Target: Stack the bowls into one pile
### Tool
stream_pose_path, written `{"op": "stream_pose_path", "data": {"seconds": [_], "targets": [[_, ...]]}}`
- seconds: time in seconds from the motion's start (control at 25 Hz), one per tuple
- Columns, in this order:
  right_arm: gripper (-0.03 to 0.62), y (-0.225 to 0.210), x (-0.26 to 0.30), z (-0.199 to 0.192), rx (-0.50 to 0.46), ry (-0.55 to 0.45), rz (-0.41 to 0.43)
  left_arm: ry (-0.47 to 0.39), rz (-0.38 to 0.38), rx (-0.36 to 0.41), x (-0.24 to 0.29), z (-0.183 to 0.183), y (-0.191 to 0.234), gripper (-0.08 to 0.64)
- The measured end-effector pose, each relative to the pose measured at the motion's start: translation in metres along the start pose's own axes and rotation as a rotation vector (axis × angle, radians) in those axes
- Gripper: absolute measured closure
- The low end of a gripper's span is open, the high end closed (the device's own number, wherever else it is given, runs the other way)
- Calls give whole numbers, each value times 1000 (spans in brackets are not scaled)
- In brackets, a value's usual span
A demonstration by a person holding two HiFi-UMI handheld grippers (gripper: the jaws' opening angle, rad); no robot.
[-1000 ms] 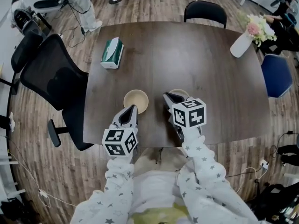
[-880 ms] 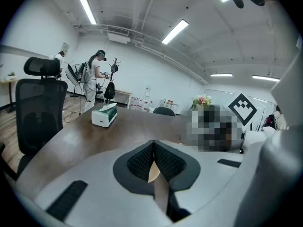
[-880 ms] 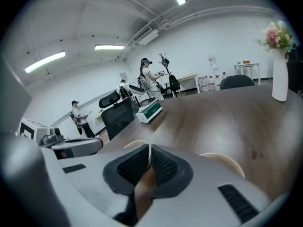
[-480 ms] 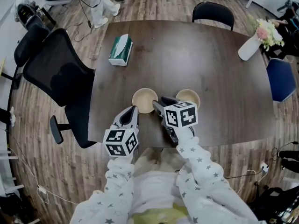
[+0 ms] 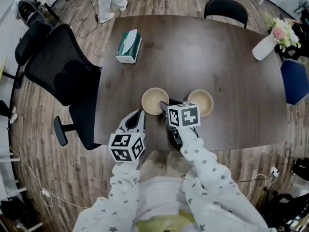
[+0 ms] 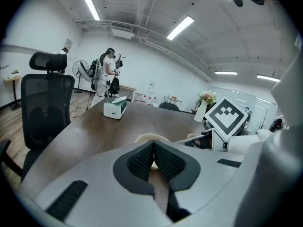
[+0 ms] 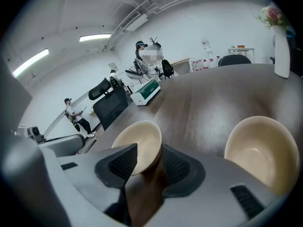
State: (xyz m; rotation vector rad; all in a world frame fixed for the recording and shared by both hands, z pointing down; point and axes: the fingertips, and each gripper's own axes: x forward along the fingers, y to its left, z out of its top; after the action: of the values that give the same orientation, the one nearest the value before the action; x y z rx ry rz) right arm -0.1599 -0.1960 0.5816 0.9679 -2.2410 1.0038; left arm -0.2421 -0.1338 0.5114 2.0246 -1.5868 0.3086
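Bowl (image 7: 135, 138), rim between opening jaws of right claw (image 7: 149, 151), left claw (image 6: 154, 151) closed, empty

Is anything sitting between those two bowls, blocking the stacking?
Nothing visible: bare table separates the left bowl and right bowl. The right gripper is opening its jaws, with the left bowl's rim between them.

A: What crowds the right claw (image 5: 165, 106)?
B: Its opening jaws straddle the rim of the near bowl (image 5: 154, 100); a second bowl (image 5: 200, 102) sits just right.
A: Beyond?
B: Open table (image 5: 203, 52) ahead (tissue box (image 5: 128, 46) far left).
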Motion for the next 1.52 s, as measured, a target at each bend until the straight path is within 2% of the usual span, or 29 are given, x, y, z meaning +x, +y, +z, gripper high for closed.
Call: {"op": "stream_pose_path", "data": {"seconds": [0.04, 0.16, 0.32, 0.64, 0.8, 0.92, 1.08, 1.52], "targets": [[420, -2, 1, -1, 2, 8, -9, 1, 3, 1, 0, -1, 1, 534], [506, -4, 7, -3, 1, 31, -25, 2, 11, 7, -3, -1, 6, 534], [540, -5, 9, 3, -14, 32, -60, -1, 28, 9, -8, -1, 15, 534], [557, 0, 6, 8, -51, 19, -67, -28, 59, 8, -19, 3, 27, 534], [558, 6, 1, 13, -43, -6, -16, -42, 63, 12, -20, 9, 23, 534], [558, 3, -12, 25, -66, -32, -39, -52, 63, 19, -20, 14, 20, 534], [558, 1, -26, 34, -51, -62, -6, -63, 60, 23, -20, 19, 11, 534], [558, -45, -81, 61, -15, -125, -51, -75, 14, 30, 3, 35, -33, 534]]}}
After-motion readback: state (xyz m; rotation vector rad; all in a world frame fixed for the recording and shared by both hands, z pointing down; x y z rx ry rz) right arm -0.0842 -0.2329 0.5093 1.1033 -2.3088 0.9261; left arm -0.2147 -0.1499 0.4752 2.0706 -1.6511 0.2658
